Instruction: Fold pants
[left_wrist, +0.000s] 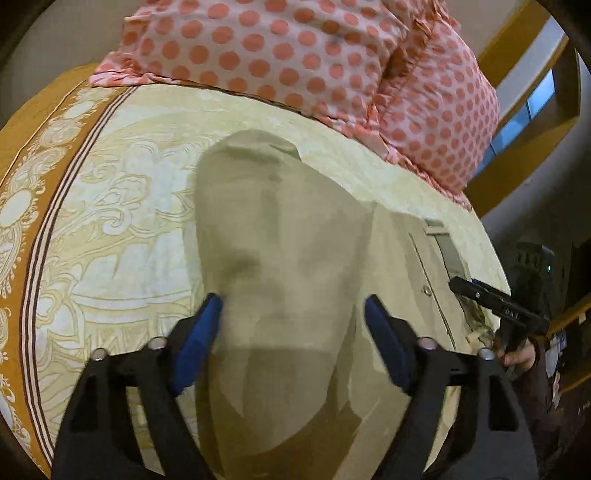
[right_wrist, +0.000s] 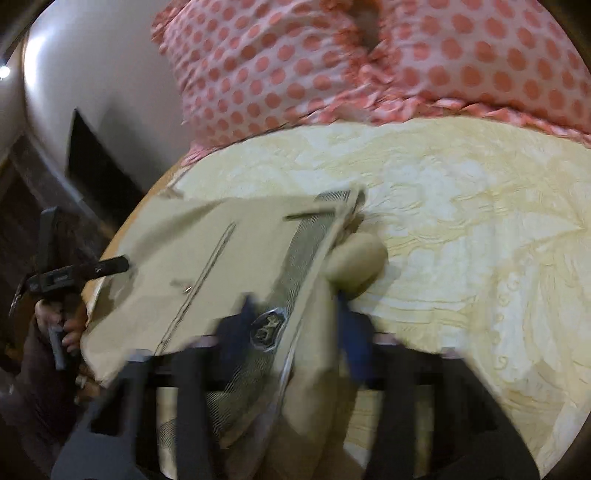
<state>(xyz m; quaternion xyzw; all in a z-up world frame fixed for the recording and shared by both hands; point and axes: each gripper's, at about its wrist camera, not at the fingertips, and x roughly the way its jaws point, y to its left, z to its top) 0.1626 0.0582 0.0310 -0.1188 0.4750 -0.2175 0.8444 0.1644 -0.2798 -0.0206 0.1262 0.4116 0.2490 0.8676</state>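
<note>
Beige pants (left_wrist: 280, 240) lie on the cream patterned bedspread (left_wrist: 122, 206). In the left wrist view a folded leg runs away from me between the fingers of my left gripper (left_wrist: 293, 306), which is open just above the cloth. The waist part with a button lies to the right. In the blurred right wrist view my right gripper (right_wrist: 295, 306) stands open around the waistband (right_wrist: 295, 254) with its grey inner lining and label. The other gripper (right_wrist: 92, 269) shows at the left, at the pants' far edge.
Pink polka-dot pillows (left_wrist: 295, 51) lie along the head of the bed, also in the right wrist view (right_wrist: 332, 59). The orange border of the bedspread (left_wrist: 44, 122) marks the left edge. Dark furniture (right_wrist: 37, 192) stands beside the bed.
</note>
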